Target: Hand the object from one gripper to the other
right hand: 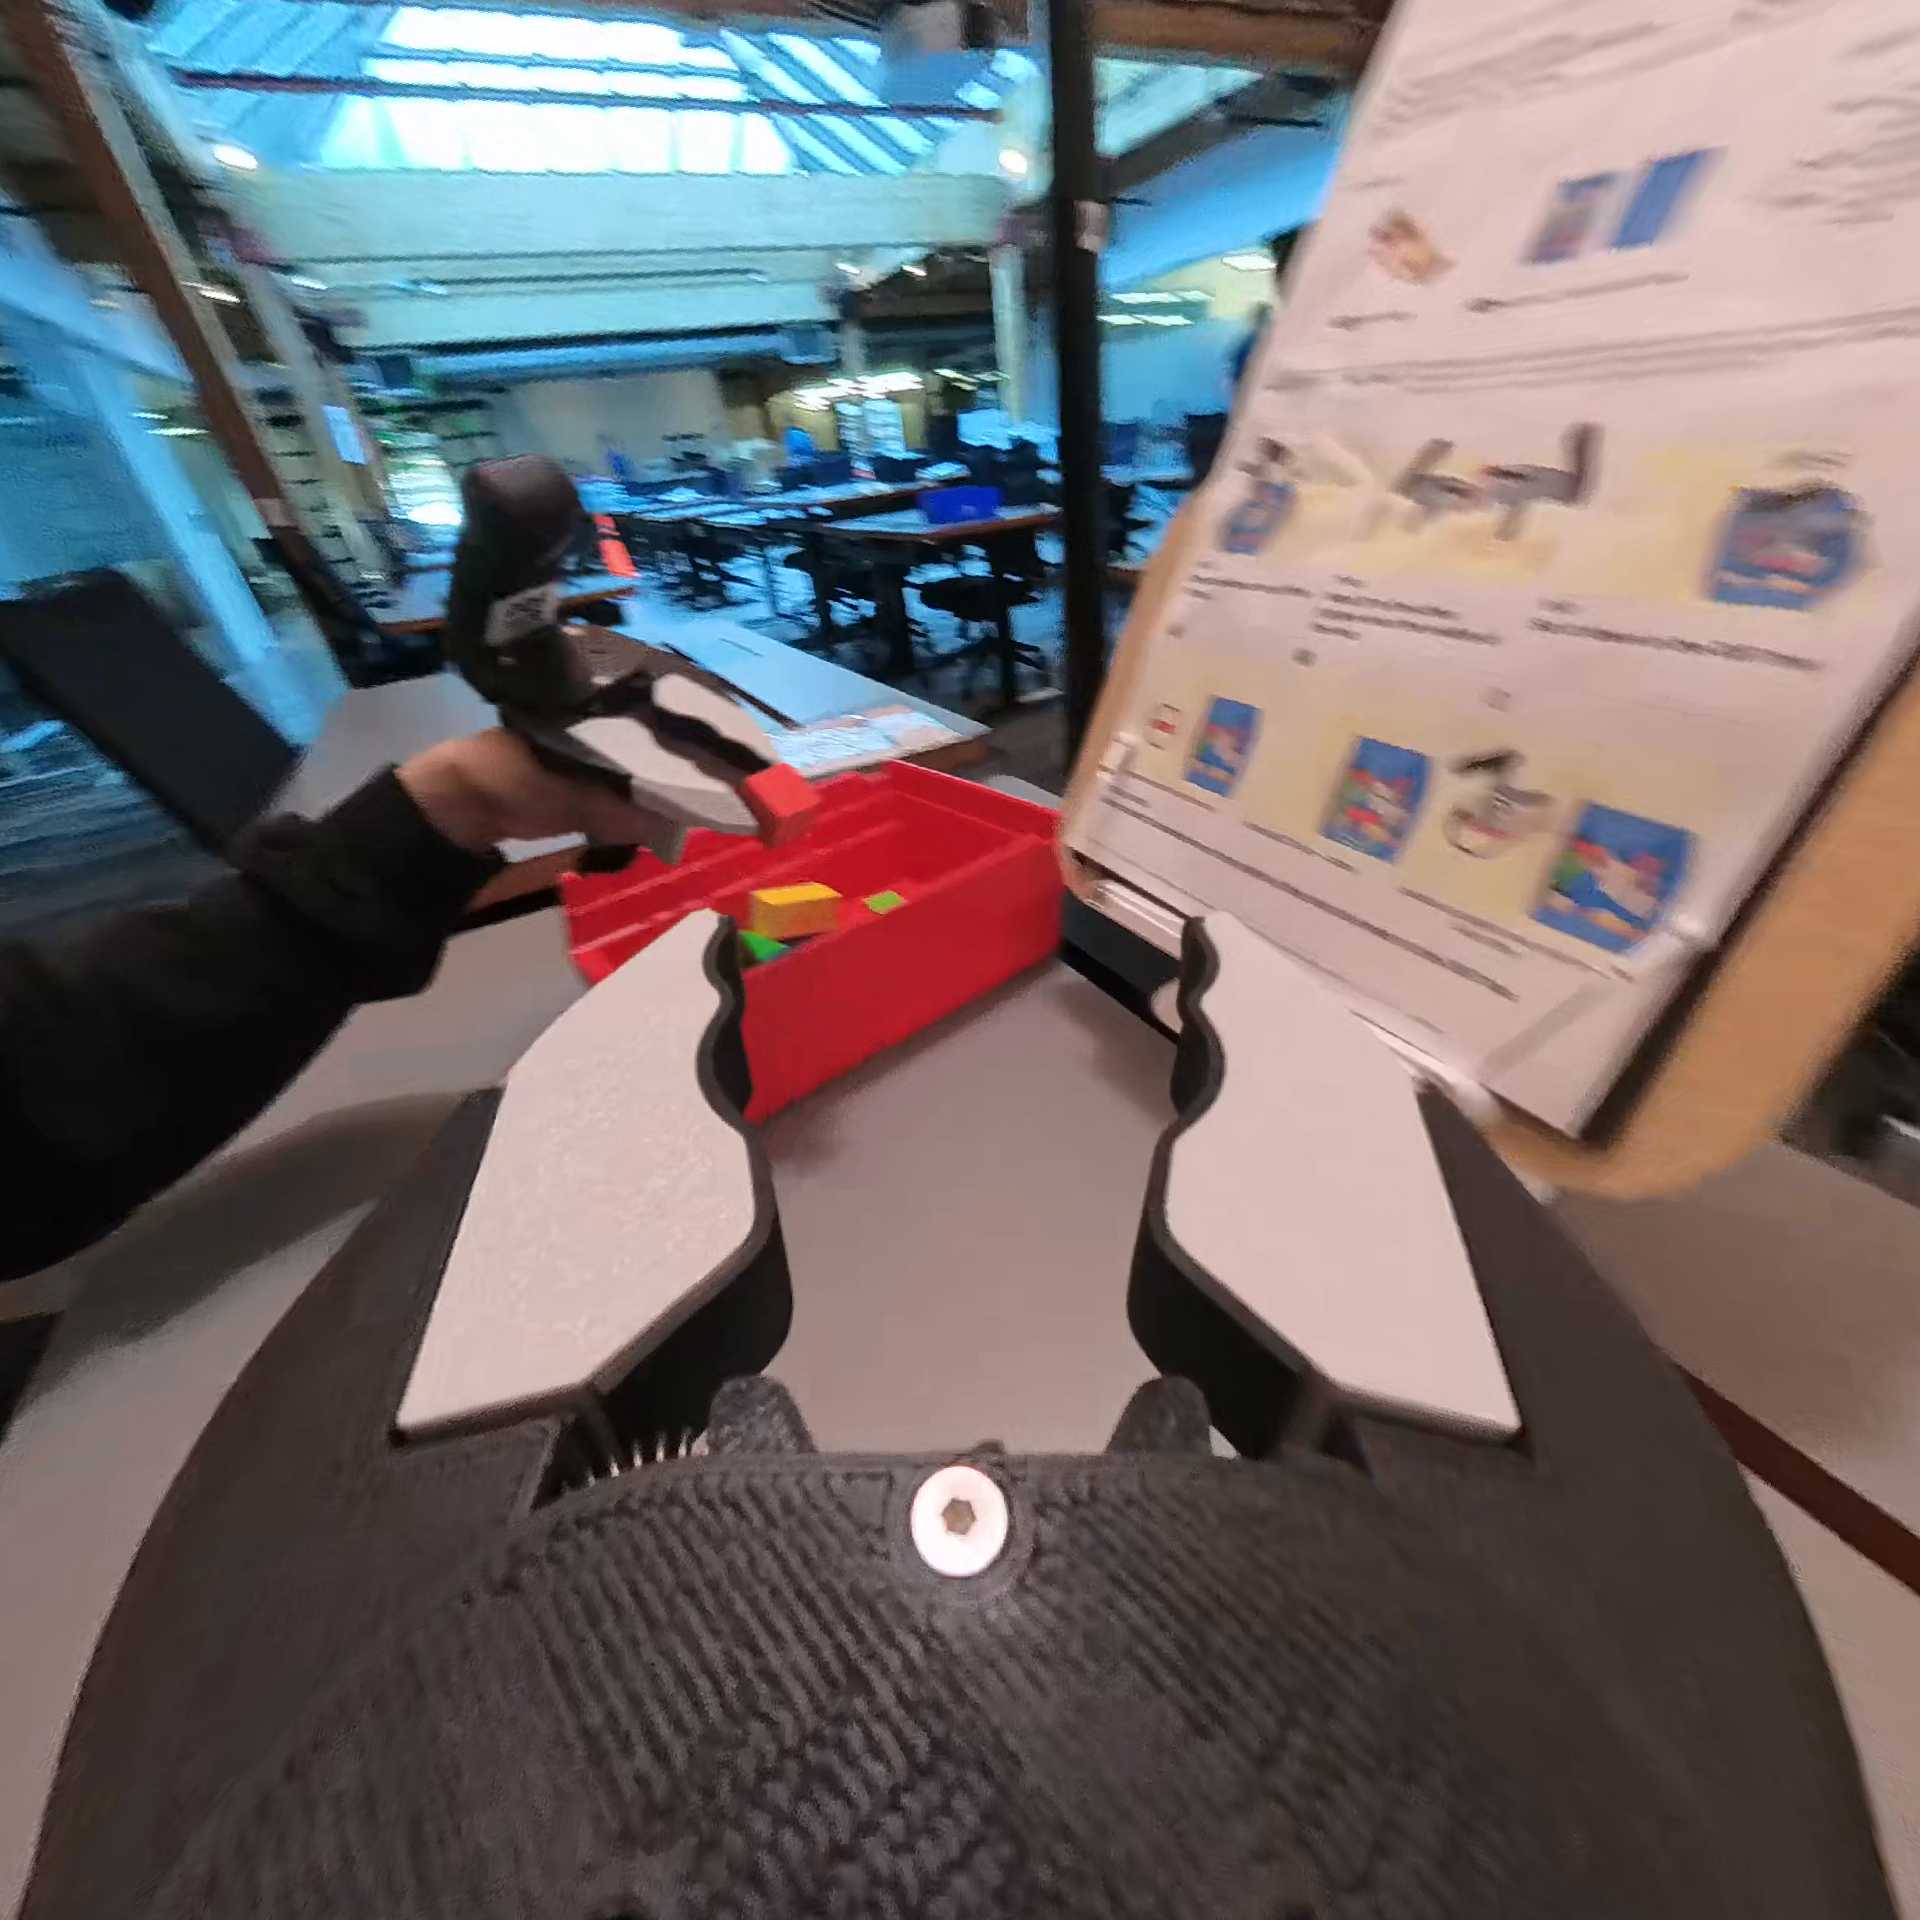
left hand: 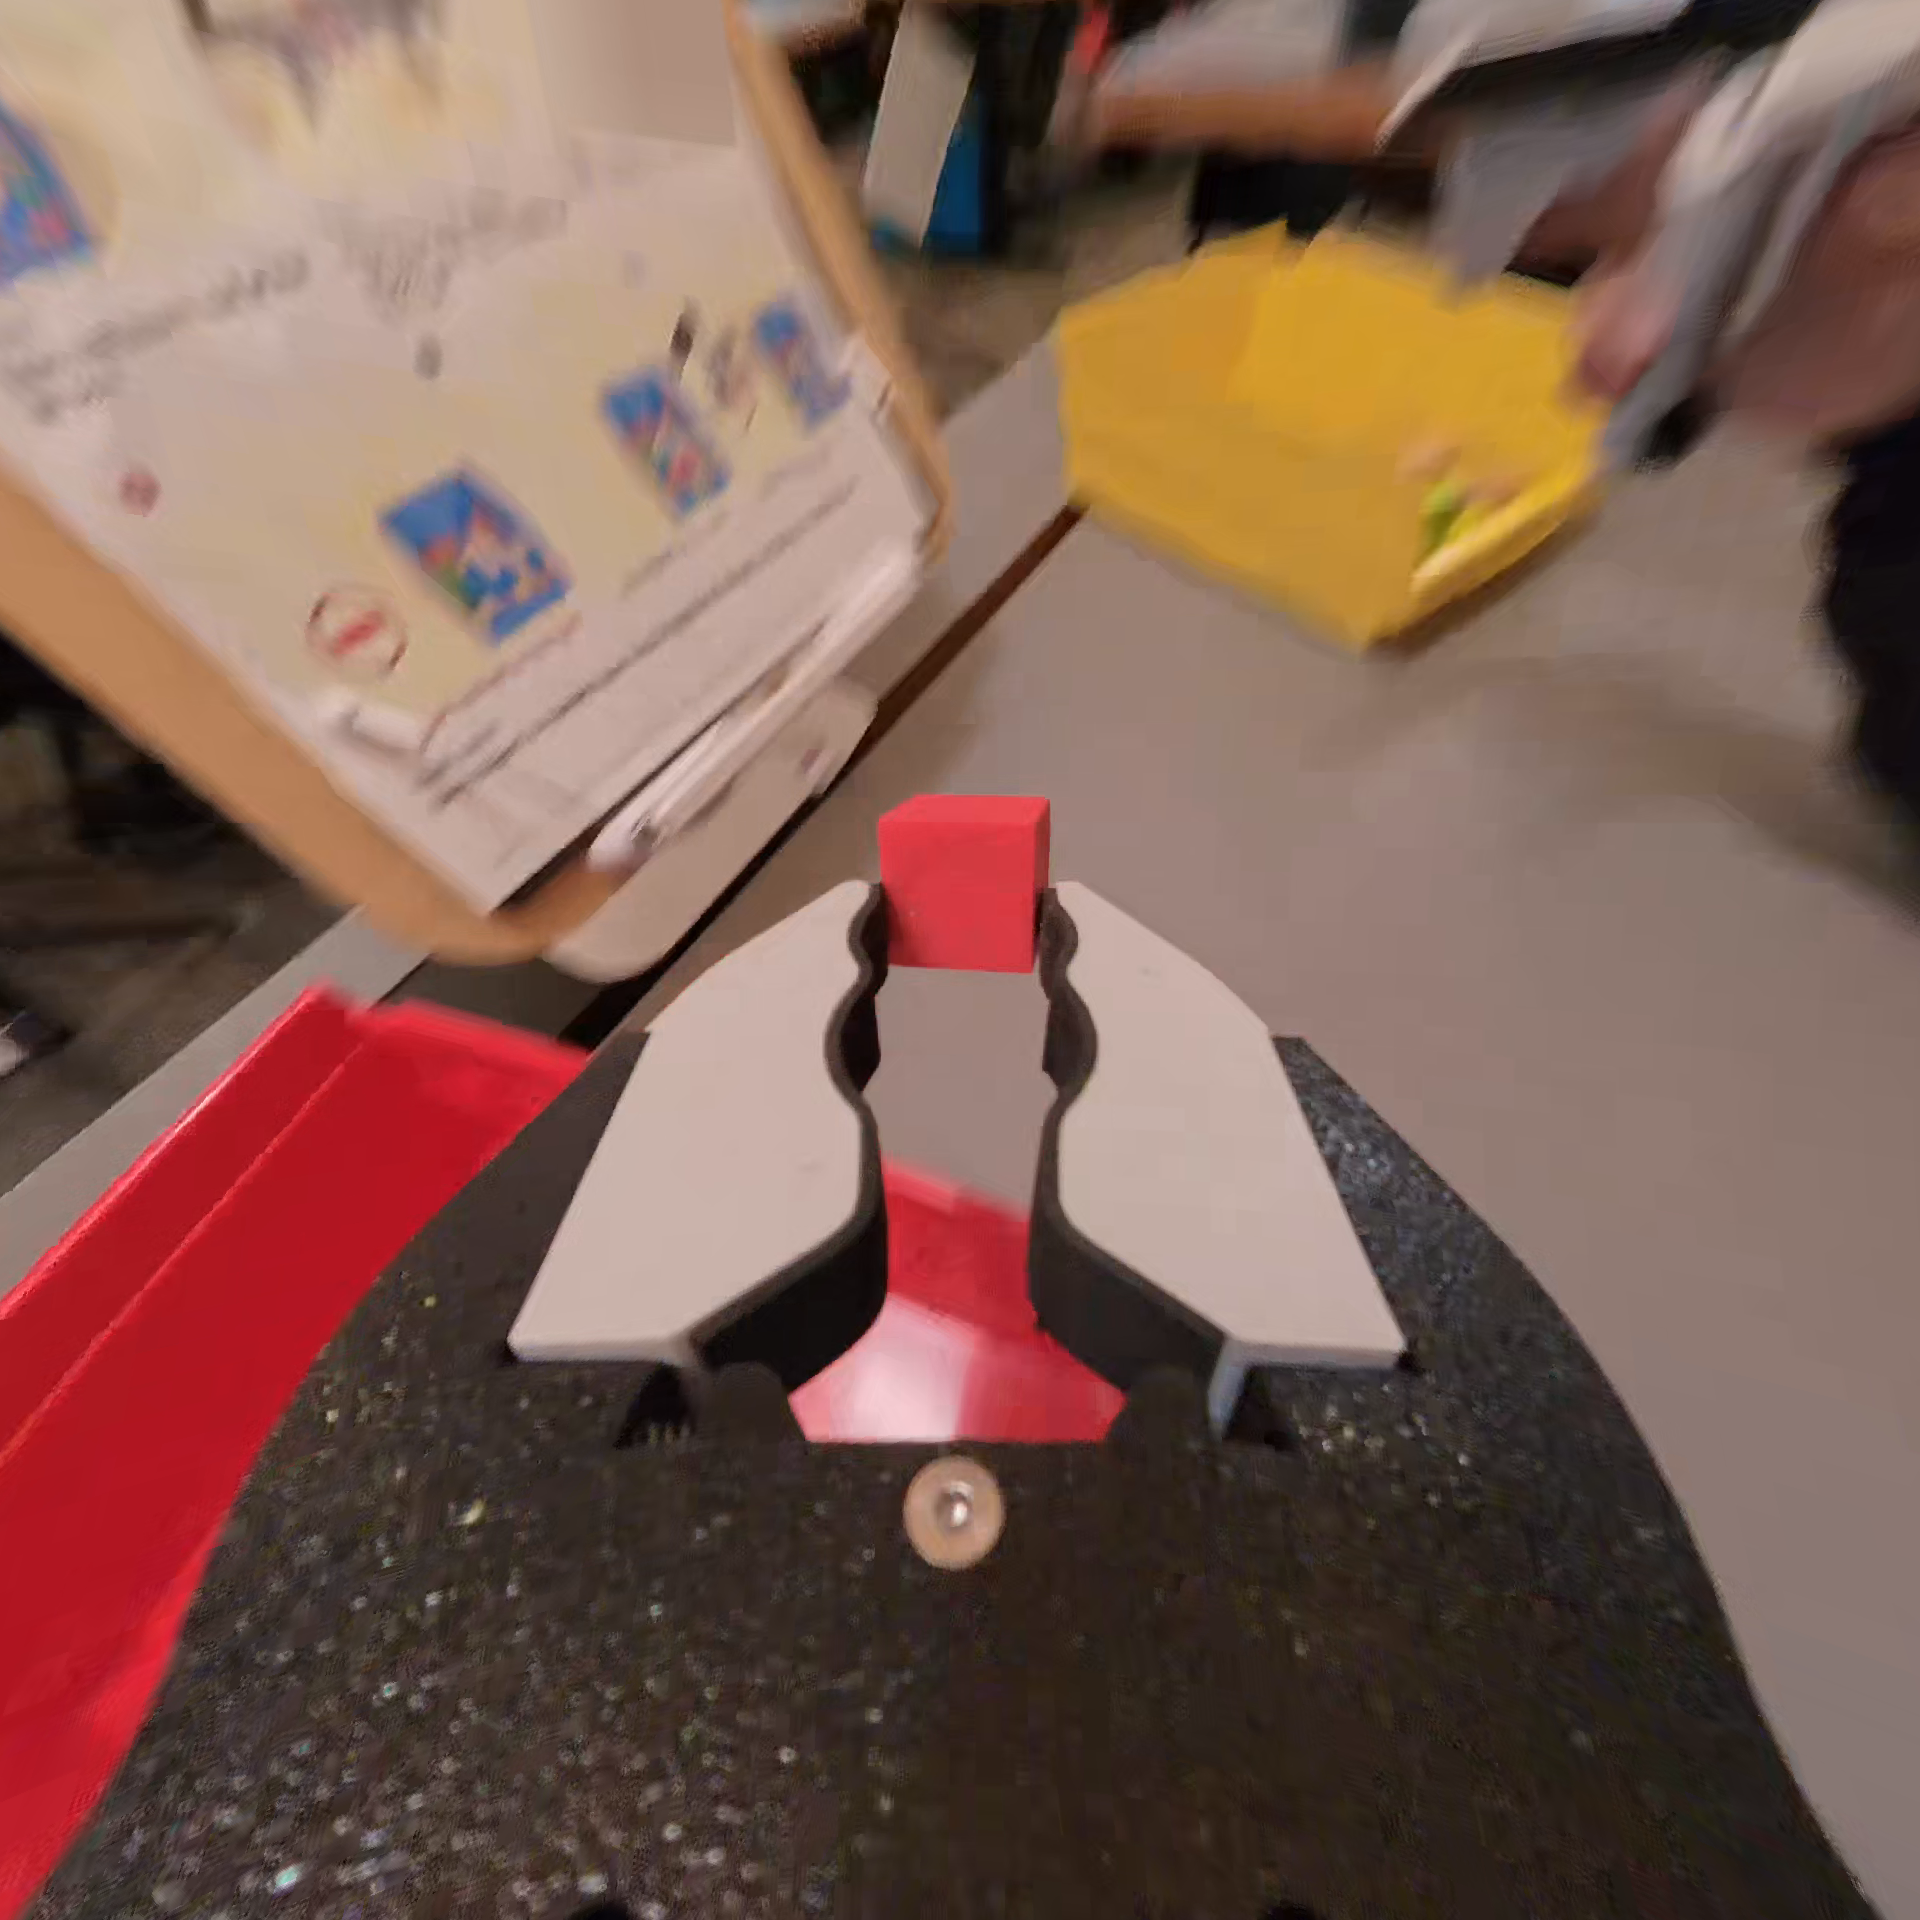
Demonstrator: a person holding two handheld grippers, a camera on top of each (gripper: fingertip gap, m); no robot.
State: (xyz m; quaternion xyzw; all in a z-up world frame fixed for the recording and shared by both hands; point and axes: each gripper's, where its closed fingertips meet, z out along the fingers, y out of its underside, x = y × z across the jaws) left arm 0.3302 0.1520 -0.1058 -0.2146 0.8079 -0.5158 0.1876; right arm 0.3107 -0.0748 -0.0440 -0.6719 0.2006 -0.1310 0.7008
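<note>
Left wrist view: the left tool [left hand: 961, 914] pinches a red cube [left hand: 961, 883] at the very tips of its fingers, above the table [left hand: 1351, 935]; the cube stands partly beyond the pads
Right wrist view: the right tool [right hand: 961, 987] is spread wide and holds nothing; it is well apart from the cube [right hand: 781, 802]
Risk: the hold is shallow; a push from the right tool may twist the cube out, and it may fall into the red bin [right hand: 914, 997] below
Risk of timing: if the left tool lets go early, the cube drops
Around: coloured blocks [right hand: 795, 906] lie in the red bin; a yellow bin [left hand: 1299, 436] stands farther off
In the way: a tilted board with papers [right hand: 1507, 623] is close on the right side; the right tool may brush it
</note>
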